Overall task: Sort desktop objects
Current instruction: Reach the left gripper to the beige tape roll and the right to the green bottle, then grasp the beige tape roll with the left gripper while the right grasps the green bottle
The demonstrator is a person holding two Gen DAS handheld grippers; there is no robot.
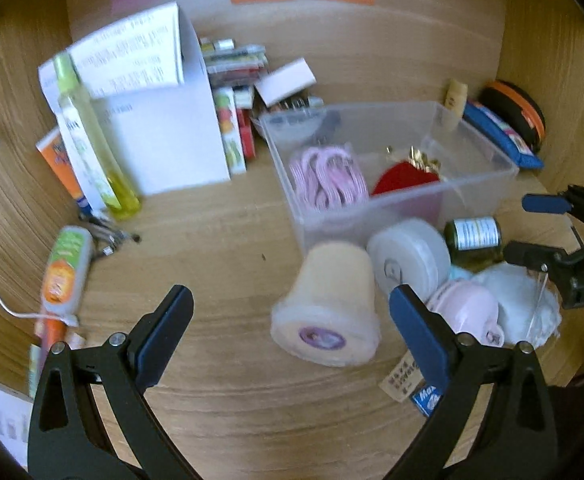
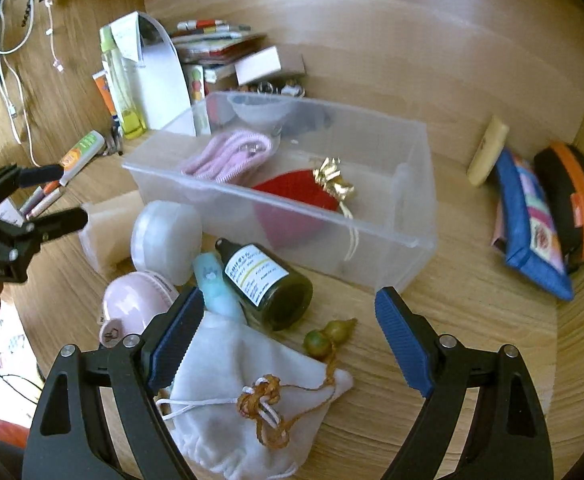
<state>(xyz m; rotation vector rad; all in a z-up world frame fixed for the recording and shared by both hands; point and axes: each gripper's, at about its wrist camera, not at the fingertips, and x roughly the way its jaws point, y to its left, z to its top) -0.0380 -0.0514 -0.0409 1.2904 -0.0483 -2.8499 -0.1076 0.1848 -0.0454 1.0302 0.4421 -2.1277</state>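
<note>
My left gripper (image 1: 291, 296) is open above the wooden desk. A cream felt cup (image 1: 328, 304) lies on its side just ahead, between the lines of the fingers and untouched. Beside it lie a white round container (image 1: 410, 256), a pink case (image 1: 466, 312) and a dark green bottle (image 2: 268, 284). My right gripper (image 2: 290, 300) is open over that bottle, a white drawstring pouch (image 2: 232, 380) and a green gourd charm (image 2: 328, 336). A clear plastic bin (image 2: 372, 240) holds a pink cable (image 2: 228, 152) and a red pouch (image 2: 292, 192) with a gold bow.
A white paper bag (image 1: 164, 140), a yellow spray bottle (image 1: 92, 136) and stacked books (image 1: 236, 60) stand at the back left. A green and orange tube (image 1: 66, 268) and pens lie on the left. A blue pouch (image 2: 532, 232) and a black and orange case (image 2: 576, 200) sit at the right.
</note>
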